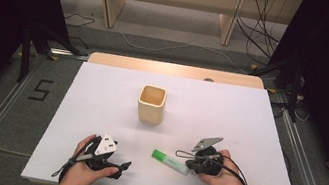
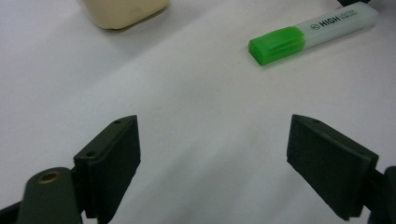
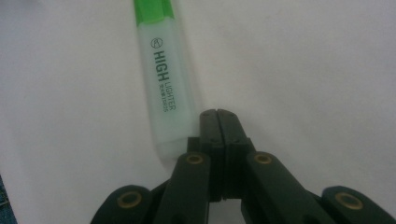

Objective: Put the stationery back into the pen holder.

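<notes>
Highlighter (image 1: 170, 161) flat on the white tabletop (image 1: 101, 97), near edge, green cap toward the left tool (image 2: 214, 158), well short of the beige cup (image 1: 151, 104). To pick it up well: open the right tool (image 3: 217, 114) first, then straddle the pale barrel across its width and close squarely — not on the tapered end. Right tool pressed fully together, gripping nothing, tips just beside the barrel's end. Left tool spread wide, empty, resting low over bare tabletop — clear of the marker.
</notes>
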Motion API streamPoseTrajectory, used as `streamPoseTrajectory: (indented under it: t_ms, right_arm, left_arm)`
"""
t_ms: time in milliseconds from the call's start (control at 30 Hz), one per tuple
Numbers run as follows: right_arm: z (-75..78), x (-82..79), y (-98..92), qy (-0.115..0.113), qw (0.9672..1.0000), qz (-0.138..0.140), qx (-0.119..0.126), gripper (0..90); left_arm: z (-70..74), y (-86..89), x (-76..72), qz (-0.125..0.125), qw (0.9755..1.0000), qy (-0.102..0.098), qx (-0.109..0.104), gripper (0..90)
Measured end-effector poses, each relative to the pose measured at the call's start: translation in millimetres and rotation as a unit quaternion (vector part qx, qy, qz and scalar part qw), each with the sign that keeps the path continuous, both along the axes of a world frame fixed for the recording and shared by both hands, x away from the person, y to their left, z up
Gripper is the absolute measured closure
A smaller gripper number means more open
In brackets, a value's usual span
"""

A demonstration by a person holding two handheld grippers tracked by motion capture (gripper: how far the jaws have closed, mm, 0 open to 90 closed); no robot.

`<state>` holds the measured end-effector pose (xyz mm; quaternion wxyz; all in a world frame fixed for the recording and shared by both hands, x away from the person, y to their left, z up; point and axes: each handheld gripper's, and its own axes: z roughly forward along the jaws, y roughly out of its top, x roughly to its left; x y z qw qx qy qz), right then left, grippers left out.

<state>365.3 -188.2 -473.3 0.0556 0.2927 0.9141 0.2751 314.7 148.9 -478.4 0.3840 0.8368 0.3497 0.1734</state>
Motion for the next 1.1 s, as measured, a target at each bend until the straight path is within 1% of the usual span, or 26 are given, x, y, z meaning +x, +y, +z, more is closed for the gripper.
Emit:
streamPoseTrajectory:
  t_ms: [100,333,467,533,633,700,800,833,867,900,933,1100]
  right_arm:
    - [-0.1,0.2,-0.6,0.001,1.0000,0.002,0.001,89.3]
    - [1.3,2.5,-2.2,0.000,1.0000,0.001,0.008,84.1]
    - [5.5,3.4,-2.6,-0.003,0.9999,0.002,0.011,76.9]
    - [9.3,4.6,-2.1,-0.003,0.9998,0.014,0.011,71.1]
    - [15.2,6.4,-0.3,-0.004,0.9998,0.019,0.010,62.8]
    - [19.2,7.9,1.6,-0.004,0.9996,0.023,0.012,58.8]
    - [20.8,8.4,6.1,-0.001,0.9993,0.037,0.009,55.6]
    - [20.8,8.4,6.1,-0.001,0.9993,0.037,0.009,55.6]
    - [20.2,8.2,11.1,0.003,0.9987,0.051,0.002,53.9]
    - [20.2,8.2,11.1,0.003,0.9987,0.051,0.002,53.9]
    - [19.8,7.9,18.0,0.007,0.9979,0.064,-0.007,52.6]
    - [18.5,9.1,33.0,0.012,0.9962,0.084,-0.018,51.3]
  left_arm:
    - [0.1,-0.2,0.1,-0.001,1.0000,0.000,0.000,17.2]
    - [0.1,-0.1,0.1,-0.001,1.0000,0.000,0.000,17.1]
    - [0.1,-0.1,0.2,-0.001,1.0000,0.000,0.000,17.2]
    - [0.1,-0.3,0.4,-0.002,1.0000,0.000,0.001,17.2]
    - [0.2,-0.3,0.5,-0.002,1.0000,-0.001,0.002,17.2]
    - [0.1,-0.3,0.7,-0.002,1.0000,-0.001,0.002,17.2]
    - [0.0,-0.3,0.8,-0.002,1.0000,0.000,0.002,17.2]
    - [0.0,-0.3,0.8,-0.002,1.0000,0.000,0.002,17.1]
    - [-0.1,-0.2,0.8,-0.002,1.0000,0.000,0.002,17.2]
    - [-0.1,-0.2,0.8,-0.002,1.0000,0.000,0.002,17.2]
    - [-0.1,-0.2,0.9,-0.002,1.0000,0.000,0.001,17.1]
    - [-0.2,-0.5,0.9,-0.002,1.0000,-0.001,0.002,17.2]
